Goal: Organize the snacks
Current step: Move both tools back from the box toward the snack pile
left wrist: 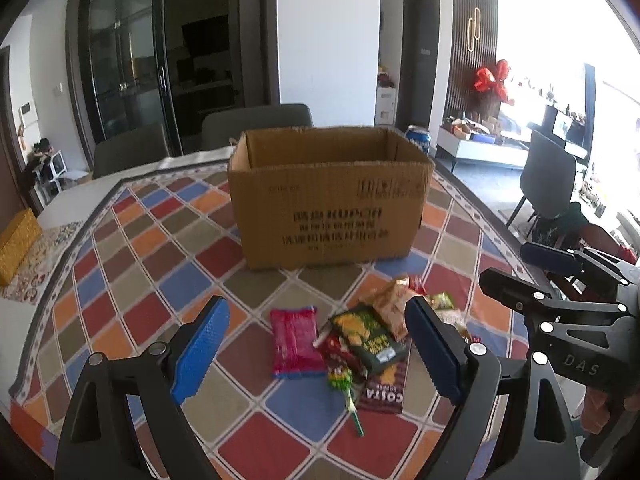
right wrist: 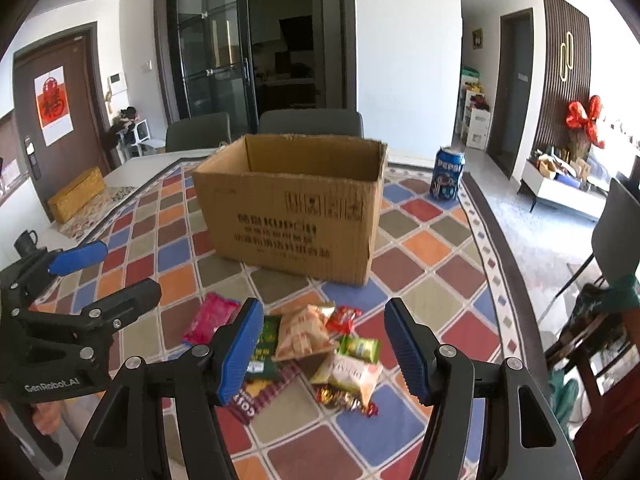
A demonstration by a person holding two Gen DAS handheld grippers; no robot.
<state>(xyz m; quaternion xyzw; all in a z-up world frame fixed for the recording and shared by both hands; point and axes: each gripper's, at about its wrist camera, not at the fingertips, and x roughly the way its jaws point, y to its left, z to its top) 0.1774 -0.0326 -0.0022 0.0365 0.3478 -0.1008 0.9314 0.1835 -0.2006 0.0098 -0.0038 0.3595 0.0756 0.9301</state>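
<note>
Both hand-held grippers [left wrist: 316, 344] [right wrist: 320, 344] gape empty above snack packets [right wrist: 320, 344]; cardboard box [right wrist: 292, 216] interior hidden.

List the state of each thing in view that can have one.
Cardboard box: upright, top open, inside hidden.
Pepsi can: upright beside the box; whether opened, cannot tell.
Pink packet: flat, apart from the pile.
Dark green snack bag: lying on the pile.
Lollipop: lying flat, wrapped.
Left gripper: open, empty.
Right gripper: open, empty.
</note>
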